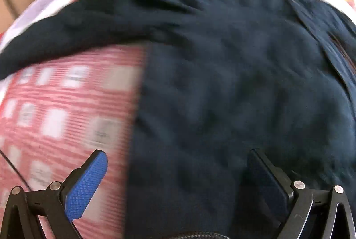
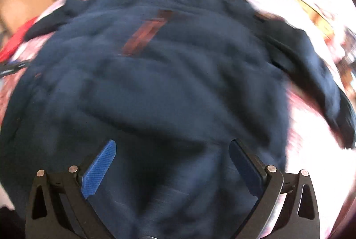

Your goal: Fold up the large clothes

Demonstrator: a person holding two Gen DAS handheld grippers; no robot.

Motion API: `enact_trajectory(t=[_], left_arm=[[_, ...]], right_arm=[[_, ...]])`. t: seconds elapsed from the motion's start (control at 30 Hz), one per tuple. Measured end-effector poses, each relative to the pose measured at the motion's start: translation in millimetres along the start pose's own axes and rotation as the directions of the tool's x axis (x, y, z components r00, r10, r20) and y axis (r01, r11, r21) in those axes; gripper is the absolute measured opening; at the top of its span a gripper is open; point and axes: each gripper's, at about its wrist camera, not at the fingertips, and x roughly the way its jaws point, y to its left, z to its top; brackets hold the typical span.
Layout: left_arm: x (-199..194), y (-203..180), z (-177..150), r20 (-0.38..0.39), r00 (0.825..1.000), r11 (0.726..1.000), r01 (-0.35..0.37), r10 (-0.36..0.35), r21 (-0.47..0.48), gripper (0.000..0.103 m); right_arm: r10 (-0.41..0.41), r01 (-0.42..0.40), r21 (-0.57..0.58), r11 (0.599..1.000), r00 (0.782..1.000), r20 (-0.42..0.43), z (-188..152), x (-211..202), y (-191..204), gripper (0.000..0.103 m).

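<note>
Well, the dark blue shirt fills mid-frame on the red checked bedcover, its hem edge running down centre-left; left gripper and right gripper both spread apart, empty

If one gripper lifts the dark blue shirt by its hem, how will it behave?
The dark blue shirt is probably floppy: it lies creased and rumpled on the checked bedcover. It would likely drape and sag. Its spread sleeve would probably trail.
</note>
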Motion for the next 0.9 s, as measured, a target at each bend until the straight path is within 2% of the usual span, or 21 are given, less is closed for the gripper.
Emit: enact_trajectory(t=[0.07,0.13,0.2,0.27,0.37,0.43,0.53,0.6,0.67,0.73,0.8,0.83,0.9], left_arm=[[11,-14,-19,-0.058,0.998,0.999,-0.009,0.012,0.048,0.103],[9,-6,-29,-0.061,0.998,1.0,-0.008,0.009,0.024,0.103],[7,-8,-28,-0.065,0.997,0.999,-0.043,0.045,0.026,0.103],[-3,-12,-20,-0.036,0.996,0.996,-0.078,0.079,0.037,0.103],[-19,-49,11,0.043,0.998,0.999,-0.04,0.039,0.03,0.103],[-20,-78,31,0.078,0.997,0.999,-0.005,0.002,0.04,0.103],[-17,-137,73,0.126,0.989,0.994,0.068,-0.078,0.081,0.103],[-9,-183,106,0.135,0.981,0.987,0.122,-0.136,0.106,0.103],[-8,-219,122,0.131,0.978,0.982,0.15,-0.165,0.119,0.103],[1,-254,144,0.128,0.975,0.976,0.16,-0.179,0.146,0.103],[8,-279,159,0.129,0.974,0.972,0.164,-0.187,0.169,0.103],[10,-289,165,0.136,0.973,0.971,0.16,-0.186,0.179,0.103],[15,-309,175,0.14,0.971,0.969,0.166,-0.193,0.183,0.103]], right_arm=[[0.021,-0.023,-0.048,0.999,0.999,-0.036,3,17,13,0.103],[0.007,-0.009,-0.04,0.999,0.998,-0.06,-7,23,-3,0.103],[-0.034,0.038,0.061,0.997,0.996,-0.078,-16,19,-39,0.103],[-0.083,0.093,0.142,0.986,0.994,-0.072,-20,7,-70,0.103],[-0.145,0.15,0.17,0.974,0.989,-0.04,-13,-6,-92,0.103],[-0.143,0.139,0.16,0.977,0.99,0.012,7,-7,-96,0.103],[-0.099,0.088,0.124,0.988,0.992,0.081,37,-1,-100,0.103],[-0.066,0.055,0.096,0.994,0.991,0.115,73,17,-97,0.103],[-0.04,0.031,0.079,0.996,0.992,0.116,88,23,-104,0.103],[-0.032,0.026,0.072,0.997,0.996,0.08,104,42,-111,0.103],[-0.091,0.09,0.064,0.994,0.996,0.019,102,58,-132,0.103],[-0.109,0.108,0.091,0.99,0.994,0.014,96,58,-145,0.103],[-0.111,0.096,0.202,0.975,0.992,0.066,77,38,-180,0.103]])
